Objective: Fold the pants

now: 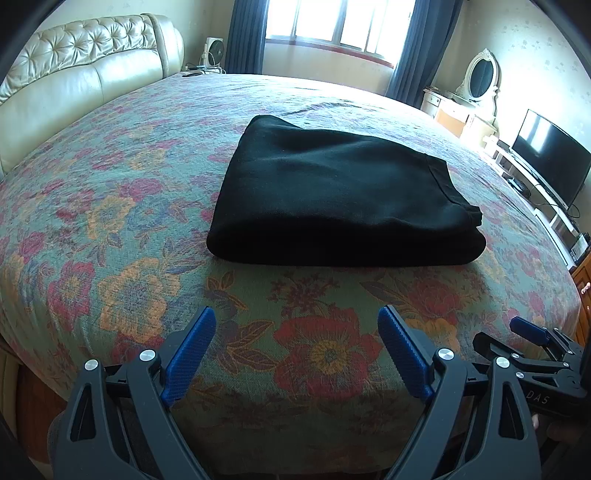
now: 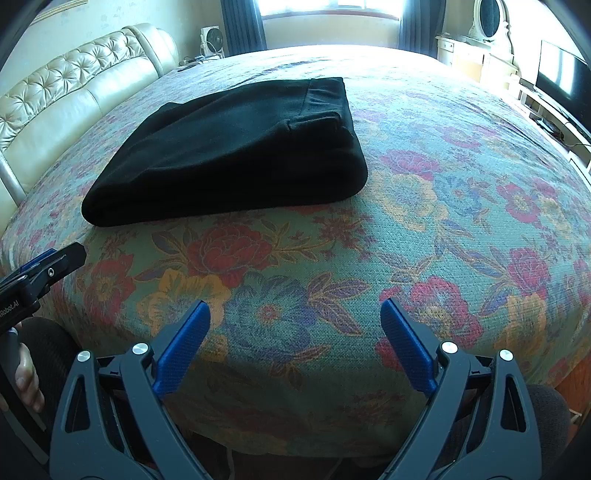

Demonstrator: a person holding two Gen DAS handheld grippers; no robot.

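The black pants (image 1: 332,195) lie folded into a thick flat stack on the floral bedspread (image 1: 129,221). They also show in the right wrist view (image 2: 236,155), up and to the left. My left gripper (image 1: 295,321) is open and empty, held back over the near edge of the bed, well short of the pants. My right gripper (image 2: 295,314) is open and empty too, near the bed's front edge, to the right of the stack. The right gripper shows at the lower right of the left wrist view (image 1: 532,339), and the left gripper at the left edge of the right wrist view (image 2: 48,269).
A cream tufted headboard (image 1: 74,85) runs along the left. A window with dark curtains (image 1: 332,22) is at the back. A dresser with an oval mirror (image 1: 480,77) and a TV (image 1: 550,158) on a low stand are on the right.
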